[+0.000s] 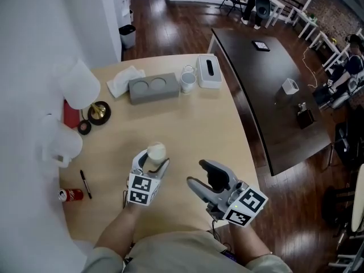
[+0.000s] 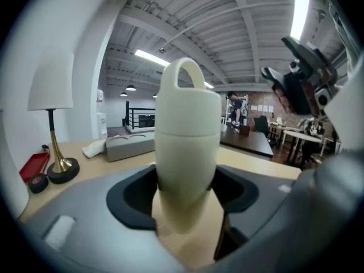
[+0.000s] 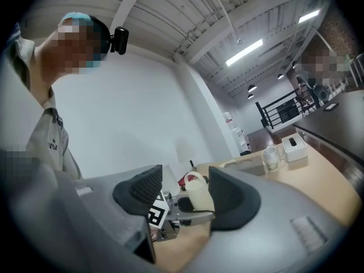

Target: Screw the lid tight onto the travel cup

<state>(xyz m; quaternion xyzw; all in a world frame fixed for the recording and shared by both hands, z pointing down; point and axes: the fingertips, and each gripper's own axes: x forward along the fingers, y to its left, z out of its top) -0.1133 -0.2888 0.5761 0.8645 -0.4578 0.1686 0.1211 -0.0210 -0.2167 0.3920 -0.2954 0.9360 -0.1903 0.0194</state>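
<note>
Two claws: left claw (image 1: 152,159) and right claw (image 1: 196,173). Two tables: pale table (image 1: 193,124) and dark table (image 1: 250,78). One cup (image 1: 156,151) with one looped lid (image 2: 187,104). One lamp (image 1: 79,85), one red tray (image 1: 71,116), one roll of tape (image 1: 85,127), one pen (image 1: 85,183), one red can (image 1: 70,195). One grey block (image 1: 153,90) with two round hollows (image 1: 157,83). One crumpled cloth (image 1: 124,79), one glass mug (image 1: 187,79), one white tissue box (image 1: 209,71). On the dark table, one small white tub (image 1: 290,86) and one flat black device (image 1: 261,45).

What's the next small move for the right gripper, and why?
Probably bring the right gripper across to the lid and close on it. That gripper's jaws stand open and empty, apart from the travel cup, which the left gripper clamps upright.
</note>
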